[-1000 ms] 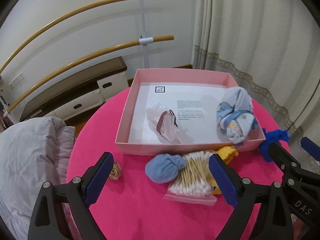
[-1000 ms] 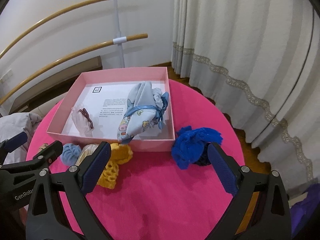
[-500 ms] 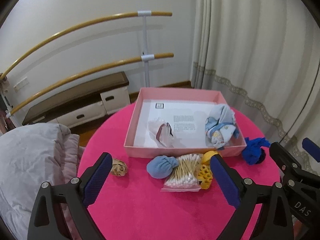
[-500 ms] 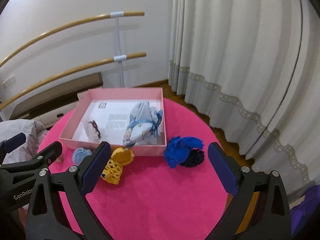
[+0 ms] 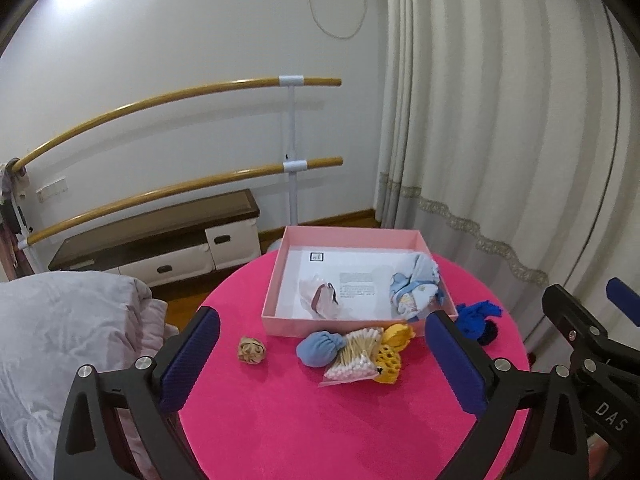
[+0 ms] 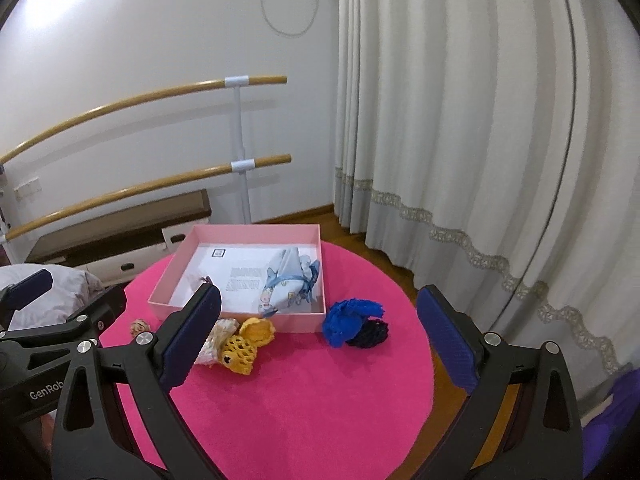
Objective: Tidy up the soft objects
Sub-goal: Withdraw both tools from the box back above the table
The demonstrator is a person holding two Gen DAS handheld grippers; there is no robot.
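Pink box (image 5: 352,322) holding patterned cloth bundle (image 5: 414,292), both tongs wide, empty

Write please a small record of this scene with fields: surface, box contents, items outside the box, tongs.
surface: round pink table
box contents: pink box holds a blue cloth bundle and a clear pouch
items outside: blue ball, cotton swabs, yellow knit, blue net, small rose
tongs: left tongs open, empty; right tongs open, empty
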